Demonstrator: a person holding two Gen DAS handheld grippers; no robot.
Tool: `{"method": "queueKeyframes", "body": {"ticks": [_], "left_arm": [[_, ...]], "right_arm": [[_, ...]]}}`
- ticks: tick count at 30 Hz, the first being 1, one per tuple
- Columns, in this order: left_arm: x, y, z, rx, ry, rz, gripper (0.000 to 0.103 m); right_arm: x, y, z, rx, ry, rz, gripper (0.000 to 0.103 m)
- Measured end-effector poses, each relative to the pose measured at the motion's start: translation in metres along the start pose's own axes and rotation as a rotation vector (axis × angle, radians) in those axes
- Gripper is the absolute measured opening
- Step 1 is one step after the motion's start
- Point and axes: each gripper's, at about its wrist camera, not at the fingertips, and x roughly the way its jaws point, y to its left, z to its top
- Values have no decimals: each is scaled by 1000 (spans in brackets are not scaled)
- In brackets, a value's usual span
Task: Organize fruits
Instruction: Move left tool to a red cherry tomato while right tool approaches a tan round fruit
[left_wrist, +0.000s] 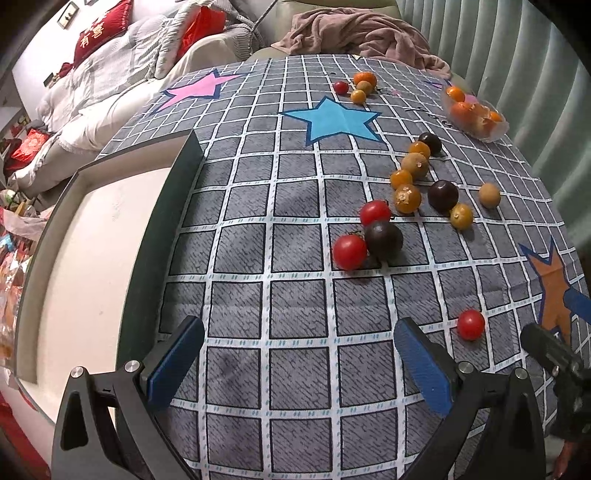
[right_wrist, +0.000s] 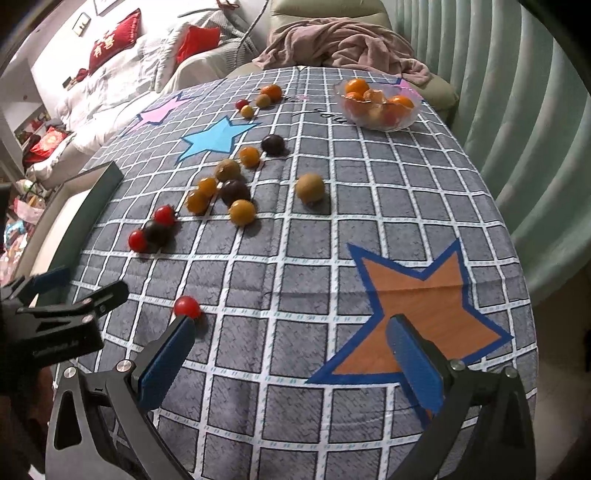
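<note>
Left wrist view: my left gripper (left_wrist: 299, 365) hovers over the checked tablecloth (left_wrist: 295, 306) with its blue pads spread wide and nothing between them. Just ahead of its right finger lies a lone red tomato (left_wrist: 470, 324); further ahead and slightly right, two red tomatoes (left_wrist: 349, 252) sit against a dark one (left_wrist: 384, 239). Beyond them a loose string of yellow, brown and dark fruits (left_wrist: 407, 198) runs away toward the far right, where a clear bowl (left_wrist: 495, 134) already holds several oranges. A small group of four fruits (left_wrist: 357, 87) sits at the far end of the table. To the left of my left finger stands a tray (left_wrist: 92, 229), which looks bare.

From the right wrist, my right gripper (right_wrist: 291, 358) is likewise spread wide and carries nothing; the lone red tomato (right_wrist: 187, 306) rests just past the tip of its left finger, apparently touching or nearly so. A brown fruit (right_wrist: 310, 188) lies alone straight ahead.

I judge the sorting barely under way: oranges are bowled, while roughly seventeen small fruits are scattered on the cloth.
</note>
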Motion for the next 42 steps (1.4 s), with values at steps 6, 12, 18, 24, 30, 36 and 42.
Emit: {"method": "queueKeyframes", "body": {"ticks": [6, 12, 18, 24, 30, 36, 42], "left_arm": [[8, 0, 4, 14, 10, 4, 103], [14, -4, 8, 37, 9, -1, 103], [18, -4, 10, 35, 16, -8, 103], [20, -5, 12, 39, 14, -3, 103], [25, -4, 18, 35, 3, 6, 103], [30, -1, 24, 12, -12, -1, 103], [34, -11, 31, 21, -43, -1, 103]], "right_arm": [[2, 10, -4, -28, 2, 19, 103], [6, 18, -6, -49, 8, 35, 103], [6, 22, -7, -70, 4, 39, 103], [6, 13, -2, -51, -2, 31, 103], [8, -3, 12, -36, -4, 11, 103], [25, -26, 29, 0, 27, -19, 103], [46, -42, 43, 31, 55, -34, 103]]}}
